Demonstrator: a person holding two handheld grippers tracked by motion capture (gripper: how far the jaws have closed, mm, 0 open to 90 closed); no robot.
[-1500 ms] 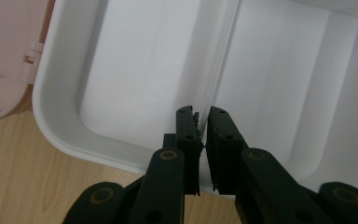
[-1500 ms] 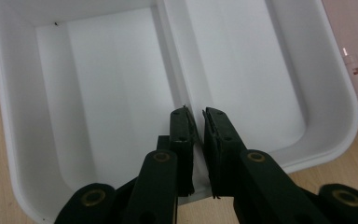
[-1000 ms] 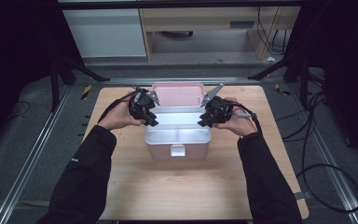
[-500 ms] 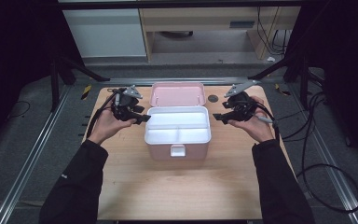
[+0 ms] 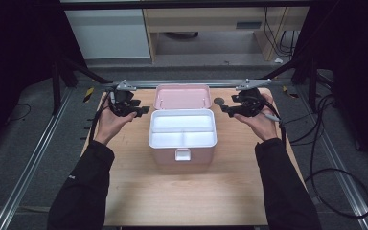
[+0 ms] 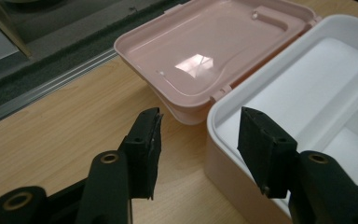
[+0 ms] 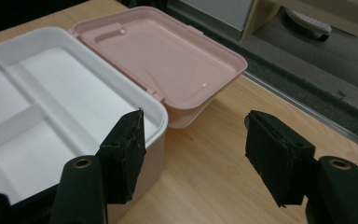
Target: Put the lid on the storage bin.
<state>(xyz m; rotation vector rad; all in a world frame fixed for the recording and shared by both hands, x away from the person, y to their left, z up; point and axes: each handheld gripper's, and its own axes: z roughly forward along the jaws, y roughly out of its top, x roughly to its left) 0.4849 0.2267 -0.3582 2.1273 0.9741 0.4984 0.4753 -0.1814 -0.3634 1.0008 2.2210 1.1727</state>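
Note:
A pink box (image 5: pixel 182 158) stands open mid-table, with a white divided tray (image 5: pixel 182 129) in its top and its pink lid (image 5: pixel 182 97) folded back flat behind it. My left gripper (image 5: pixel 141 111) hovers just left of the box's back corner. Its jaws have just been opening and nothing is between them (image 6: pixel 200 140). On the other side, my right gripper (image 5: pixel 225 109) stays off the box's right back corner. Its jaws too have just been opening, and they are empty (image 7: pixel 193 144). The tray (image 7: pixel 37 93) holds nothing.
A small dark round disc (image 5: pixel 219 101) lies on the wooden table (image 5: pixel 187 196) right of the lid, close to my right gripper. A metal rail (image 5: pixel 187 82) runs along the table's far edge. Cables trail on the floor at the right.
Both grippers have drawn outward from the box's back corners, left one to the left, right one to the right, and their jaws now stand wider apart. The box has not moved.

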